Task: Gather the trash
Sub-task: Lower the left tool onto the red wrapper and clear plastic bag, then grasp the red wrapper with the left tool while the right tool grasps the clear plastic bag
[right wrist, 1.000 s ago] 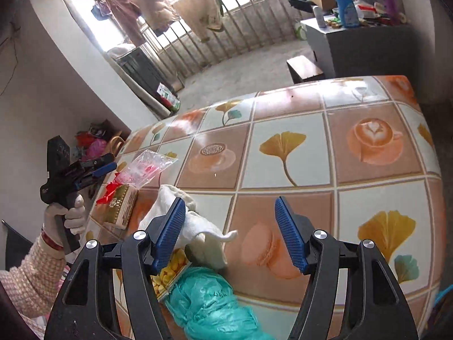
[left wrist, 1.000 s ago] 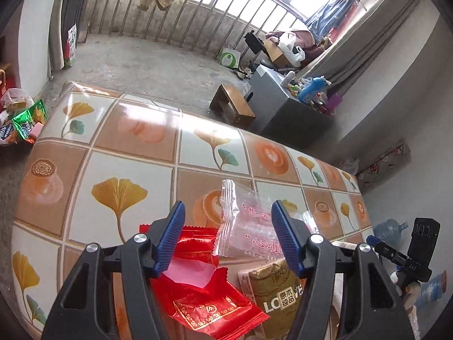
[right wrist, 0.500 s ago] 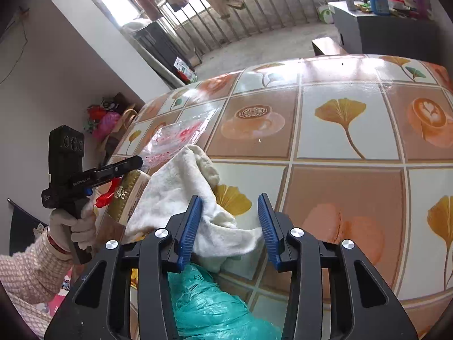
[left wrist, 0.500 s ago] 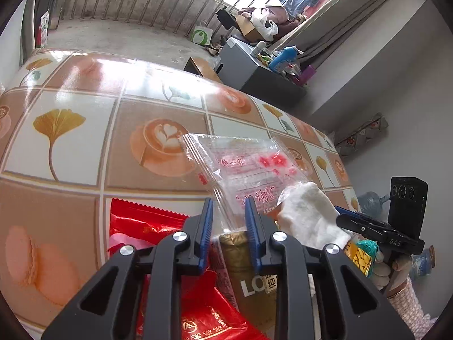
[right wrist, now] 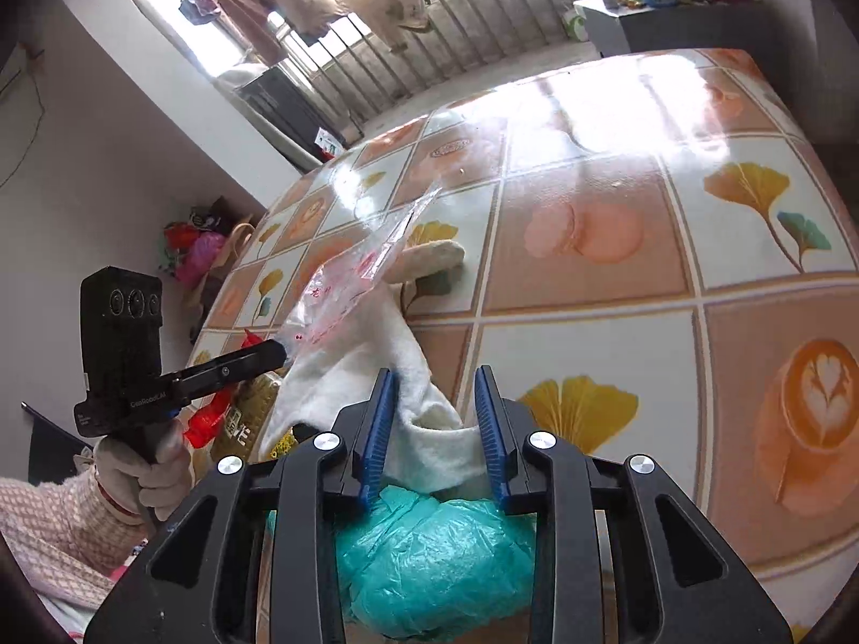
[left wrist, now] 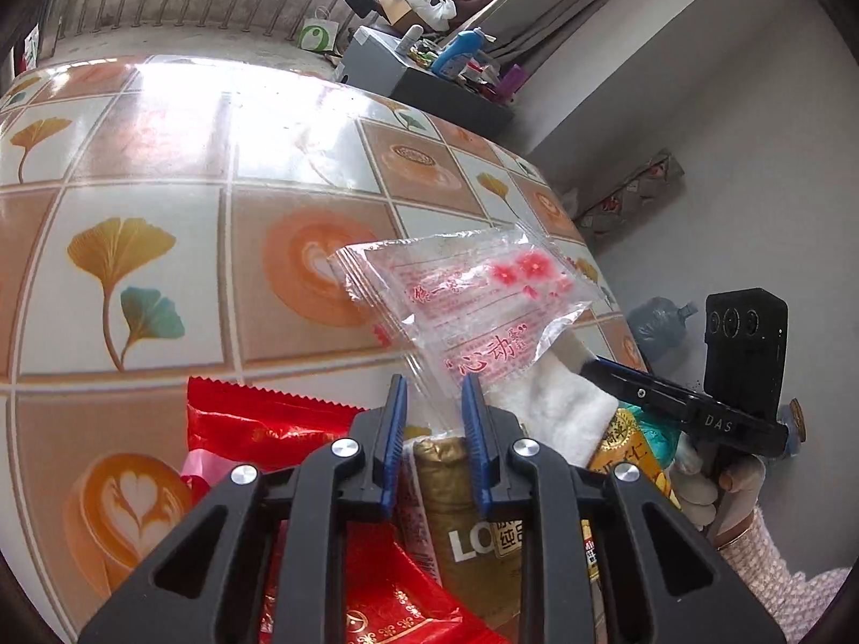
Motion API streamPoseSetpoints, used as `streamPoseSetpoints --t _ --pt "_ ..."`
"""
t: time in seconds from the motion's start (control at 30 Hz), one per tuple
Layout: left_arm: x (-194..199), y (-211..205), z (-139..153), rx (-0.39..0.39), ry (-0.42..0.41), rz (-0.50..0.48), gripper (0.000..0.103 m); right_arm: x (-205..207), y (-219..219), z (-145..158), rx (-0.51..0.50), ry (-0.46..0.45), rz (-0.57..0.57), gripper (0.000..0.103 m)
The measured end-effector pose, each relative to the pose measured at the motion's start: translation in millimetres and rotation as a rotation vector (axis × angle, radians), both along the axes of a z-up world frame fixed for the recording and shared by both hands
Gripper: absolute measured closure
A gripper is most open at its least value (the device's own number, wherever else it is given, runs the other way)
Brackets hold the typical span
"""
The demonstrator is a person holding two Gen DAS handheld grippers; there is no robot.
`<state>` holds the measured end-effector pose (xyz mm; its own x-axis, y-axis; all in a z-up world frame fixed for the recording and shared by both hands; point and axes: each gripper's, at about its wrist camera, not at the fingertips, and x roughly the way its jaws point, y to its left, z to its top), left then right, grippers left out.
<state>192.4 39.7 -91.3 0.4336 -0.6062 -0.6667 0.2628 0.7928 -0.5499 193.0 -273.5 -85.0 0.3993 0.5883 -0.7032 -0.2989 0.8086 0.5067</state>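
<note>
A clear plastic wrapper with red print (left wrist: 472, 290) sticks up off the tiled table (left wrist: 134, 161), its near corner pinched in my left gripper (left wrist: 434, 383). From the right wrist view, that left gripper (right wrist: 276, 349) holds the clear wrapper (right wrist: 365, 263) up in the air. My right gripper (right wrist: 435, 375) has a white cloth (right wrist: 370, 359) bunched between its jaws, which are closing on it. The right gripper (left wrist: 585, 367) also shows at the white cloth (left wrist: 553, 402) in the left wrist view. A red wrapper (left wrist: 257, 424) and a gold packet (left wrist: 461, 510) lie under my left gripper.
A teal plastic bag (right wrist: 435, 547) sits right under my right gripper. A yellow packet (left wrist: 628, 445) lies by the cloth. Beyond the table stand a grey cabinet with bottles (left wrist: 429, 86), a water jug (left wrist: 657, 322) and bags on the floor (right wrist: 198, 247).
Both grippers went from wide to narrow. The left one closed on the clear wrapper and swung right with it. The right one closed around the white cloth and moved forward.
</note>
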Motion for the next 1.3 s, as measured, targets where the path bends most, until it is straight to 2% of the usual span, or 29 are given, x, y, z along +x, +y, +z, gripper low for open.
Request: streamPoseSetpoints --t 0.23,0.33,0.43,0.57,0.83,0.97,1.13,1.3 --pt "-33 -11 5 -0.033 0.041 0.005 0.083 -35 -17 3 0.024 -0.013 -0.100 0.074" --pt "-38 -9 14 0.004 0.014 0.031 0.082 -37 -26 9 0.023 -0.033 -0.149 0.068" --pt "-42 -2 25 0.015 -0.015 0.046 0.071 -42 -39 18 0.049 -0.058 -0.197 0.060" --pt "-48 4 40 0.037 -0.063 0.055 0.064 -51 -51 32 0.080 -0.097 -0.248 0.056" --pt "-53 17 68 0.063 -0.155 0.068 0.064 -67 -59 44 0.191 -0.100 -0.288 0.054" --pt "-49 22 76 0.064 -0.176 0.077 0.064 -56 -51 43 0.271 -0.045 -0.272 0.054" --pt "-43 27 73 0.055 -0.165 0.087 0.064 -24 -33 35 0.297 0.068 -0.239 0.057" --pt "-26 17 57 0.056 -0.123 0.061 0.064 11 -9 23 0.239 0.165 -0.192 0.063"
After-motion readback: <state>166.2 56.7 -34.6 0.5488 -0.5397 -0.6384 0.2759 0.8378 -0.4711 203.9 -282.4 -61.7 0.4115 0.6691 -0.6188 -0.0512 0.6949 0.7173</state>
